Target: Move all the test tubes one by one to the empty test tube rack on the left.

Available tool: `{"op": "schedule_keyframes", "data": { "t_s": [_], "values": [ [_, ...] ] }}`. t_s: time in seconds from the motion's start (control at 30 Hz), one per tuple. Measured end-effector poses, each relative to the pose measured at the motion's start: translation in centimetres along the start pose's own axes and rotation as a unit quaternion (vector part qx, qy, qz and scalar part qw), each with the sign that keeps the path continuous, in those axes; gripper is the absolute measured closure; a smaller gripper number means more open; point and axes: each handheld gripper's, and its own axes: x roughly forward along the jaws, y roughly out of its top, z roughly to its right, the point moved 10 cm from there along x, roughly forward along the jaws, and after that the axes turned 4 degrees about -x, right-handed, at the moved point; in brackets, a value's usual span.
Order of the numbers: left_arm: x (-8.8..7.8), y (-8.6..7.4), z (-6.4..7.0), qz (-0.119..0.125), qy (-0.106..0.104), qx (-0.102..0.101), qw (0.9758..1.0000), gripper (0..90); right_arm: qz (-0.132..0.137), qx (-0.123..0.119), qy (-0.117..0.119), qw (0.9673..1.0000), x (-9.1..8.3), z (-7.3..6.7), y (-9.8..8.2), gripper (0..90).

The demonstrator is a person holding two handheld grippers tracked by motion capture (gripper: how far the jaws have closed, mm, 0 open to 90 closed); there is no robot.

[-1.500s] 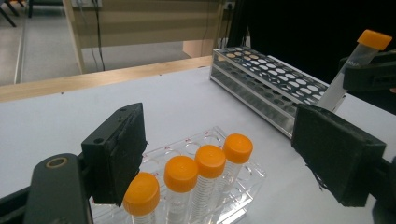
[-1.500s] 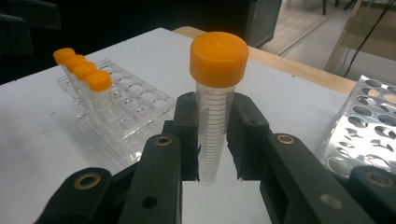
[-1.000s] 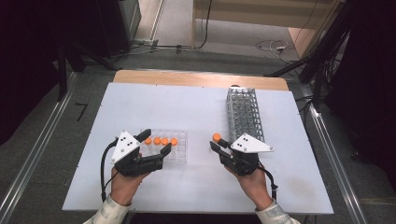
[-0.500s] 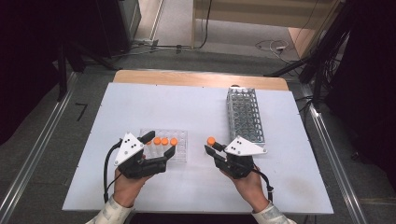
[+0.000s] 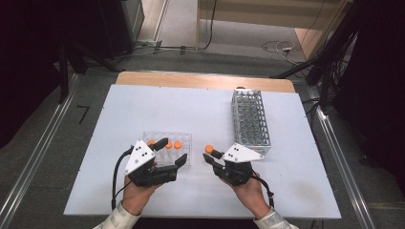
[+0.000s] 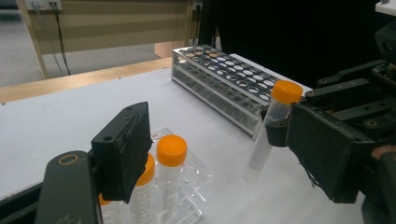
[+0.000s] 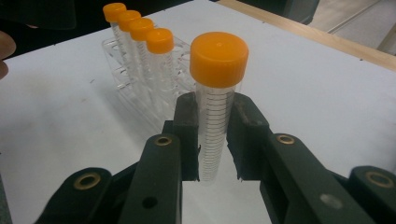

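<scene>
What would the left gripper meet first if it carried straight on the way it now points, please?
Most likely the orange-capped tubes in the clear rack: they stand between the left gripper's open jaws, just ahead, though depth is uncertain.

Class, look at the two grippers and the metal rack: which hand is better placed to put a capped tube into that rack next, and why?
The right gripper: it already clamps an orange-capped tube and sits beside the metal rack. The left gripper, jaws just closing, straddles tubes in the clear rack, farther away.

A white table with a wooden far edge stands on a grey floor. Metal rails run along both sides. Cables lie beyond, near pale wooden furniture; dark surroundings flank it.
</scene>
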Motion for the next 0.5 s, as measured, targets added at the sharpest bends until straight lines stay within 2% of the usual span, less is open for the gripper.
{"op": "schedule_keyframes", "data": {
  "t_s": [0.3,0.5],
  "values": [
    [0.5,-0.5,1.7,-0.004,-0.032,0.014,0.9994,35.0,-0.007,-0.004,0.02,0.9998,0.6,-1.3,-0.3,72.2],
    [1.0,-1.1,2.7,-0.014,-0.046,0.025,0.9985,40.3,-0.01,-0.013,0.033,0.9993,0.9,-2.4,-0.3,72.2]
  ]
}}
